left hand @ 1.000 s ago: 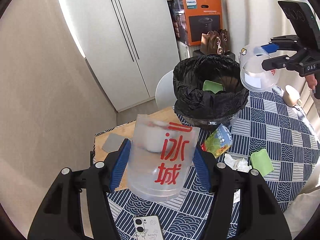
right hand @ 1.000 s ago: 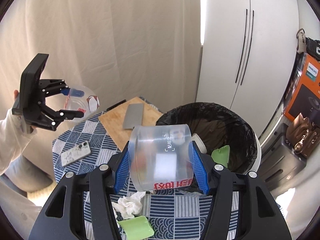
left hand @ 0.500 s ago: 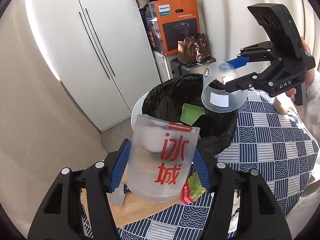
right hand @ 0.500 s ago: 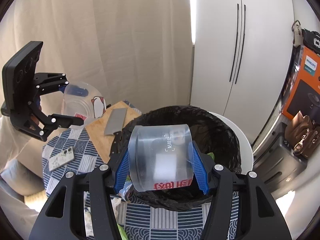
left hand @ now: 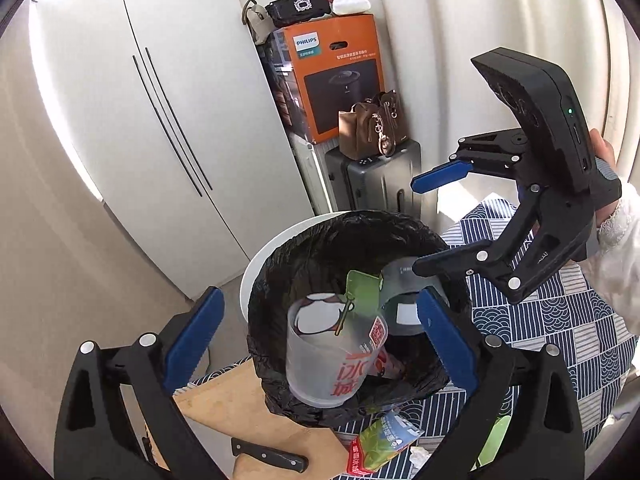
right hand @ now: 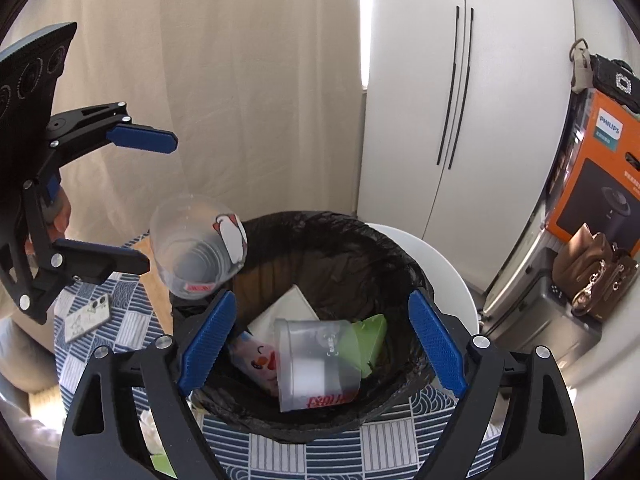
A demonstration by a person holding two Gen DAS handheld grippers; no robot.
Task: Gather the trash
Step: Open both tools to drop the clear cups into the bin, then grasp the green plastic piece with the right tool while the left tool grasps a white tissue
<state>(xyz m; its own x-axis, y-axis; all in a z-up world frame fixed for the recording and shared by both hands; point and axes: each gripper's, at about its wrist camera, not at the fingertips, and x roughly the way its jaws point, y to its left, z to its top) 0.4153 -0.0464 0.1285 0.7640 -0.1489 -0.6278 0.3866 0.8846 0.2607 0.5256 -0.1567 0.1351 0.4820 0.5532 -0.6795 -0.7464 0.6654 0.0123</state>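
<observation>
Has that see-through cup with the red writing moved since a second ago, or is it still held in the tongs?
Yes. The clear cup has left the left tongs, now open, and dropped down into the black-lined trash bin.

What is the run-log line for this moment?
left gripper: open over bin | right gripper: open over bin | printed cup: free at bin rim | labelled cup: inside bin | snack packet: on table

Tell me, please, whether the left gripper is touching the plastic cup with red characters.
Apart. The left wrist view shows the left gripper with blue pads spread wide, gaps either side of the cup.
</observation>
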